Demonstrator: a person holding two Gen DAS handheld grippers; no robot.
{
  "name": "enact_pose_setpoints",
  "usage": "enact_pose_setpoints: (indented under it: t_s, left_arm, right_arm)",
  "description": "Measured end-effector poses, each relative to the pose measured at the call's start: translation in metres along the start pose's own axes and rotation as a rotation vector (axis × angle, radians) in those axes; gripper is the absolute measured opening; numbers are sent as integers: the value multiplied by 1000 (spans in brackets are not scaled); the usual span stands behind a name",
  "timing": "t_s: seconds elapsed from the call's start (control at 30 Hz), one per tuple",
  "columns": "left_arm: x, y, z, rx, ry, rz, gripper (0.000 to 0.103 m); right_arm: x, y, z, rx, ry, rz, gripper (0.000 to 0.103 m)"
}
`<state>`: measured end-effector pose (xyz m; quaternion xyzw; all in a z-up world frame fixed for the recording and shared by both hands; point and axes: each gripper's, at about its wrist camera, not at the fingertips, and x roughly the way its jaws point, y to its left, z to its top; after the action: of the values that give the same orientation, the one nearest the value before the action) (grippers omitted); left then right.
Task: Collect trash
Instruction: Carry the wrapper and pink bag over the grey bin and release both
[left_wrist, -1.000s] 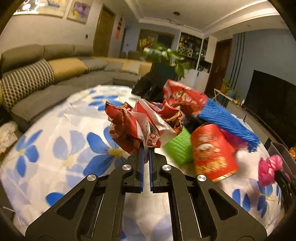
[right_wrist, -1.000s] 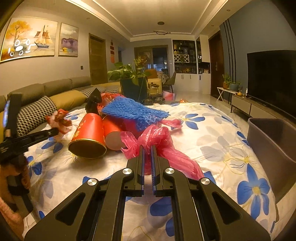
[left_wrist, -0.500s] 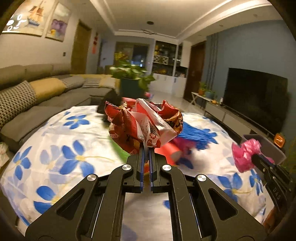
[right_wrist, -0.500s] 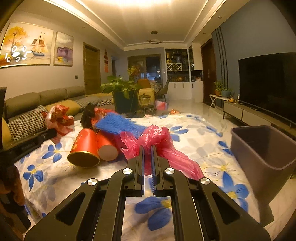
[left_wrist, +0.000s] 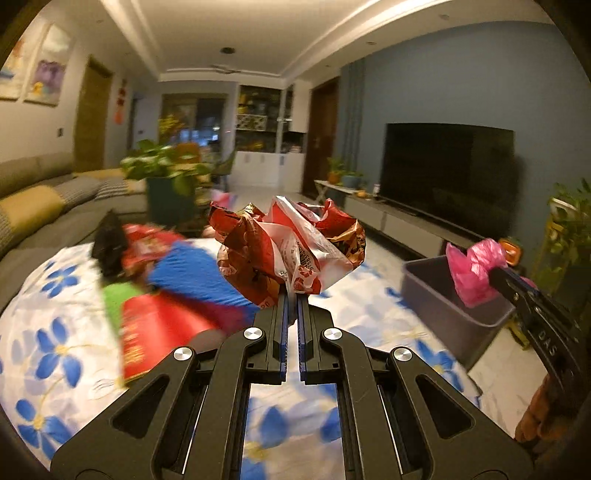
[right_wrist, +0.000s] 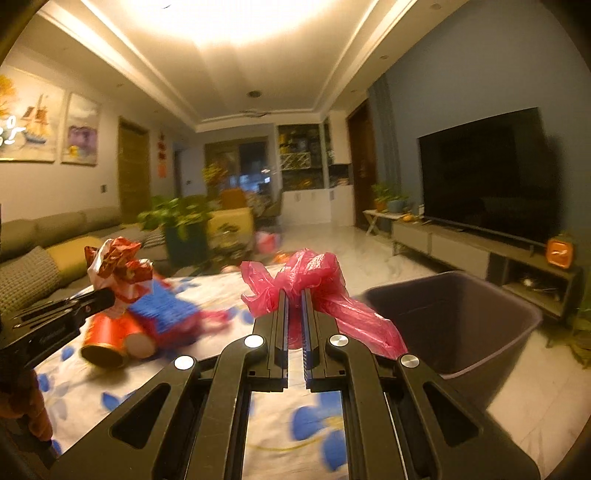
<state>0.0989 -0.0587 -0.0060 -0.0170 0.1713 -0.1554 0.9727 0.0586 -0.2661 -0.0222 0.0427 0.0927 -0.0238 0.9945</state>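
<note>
My left gripper (left_wrist: 291, 295) is shut on a crumpled red and white wrapper (left_wrist: 288, 247), held up above the flowered table; it also shows in the right wrist view (right_wrist: 118, 269). My right gripper (right_wrist: 293, 295) is shut on a crumpled pink plastic bag (right_wrist: 317, 291), held in the air just left of the grey bin (right_wrist: 454, 321). In the left wrist view the pink bag (left_wrist: 474, 271) hangs over the bin's rim (left_wrist: 436, 291).
More trash lies on the flowered tablecloth (left_wrist: 48, 314): a red paper cup (right_wrist: 107, 336), a blue mesh piece (left_wrist: 192, 277), a green piece (left_wrist: 114, 299) and a black item (left_wrist: 109, 247). A sofa (left_wrist: 29, 206) is at left, a TV (left_wrist: 447, 173) at right.
Both grippers have swung right with their loads, away from the trash pile and toward the grey bin, which now looms larger at right.
</note>
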Motion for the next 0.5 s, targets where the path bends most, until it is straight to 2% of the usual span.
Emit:
enact_pose_setpoints:
  t_s: [0.3,0.5]
  left_arm:
    - [45,-83,22,78,-11,-191,3]
    - [73,-130,26,108,-19,-280,3]
  right_arm:
    - [4,-64,16,39,-52,-171,7]
    - [9,-92,19,60,-72,-228,7]
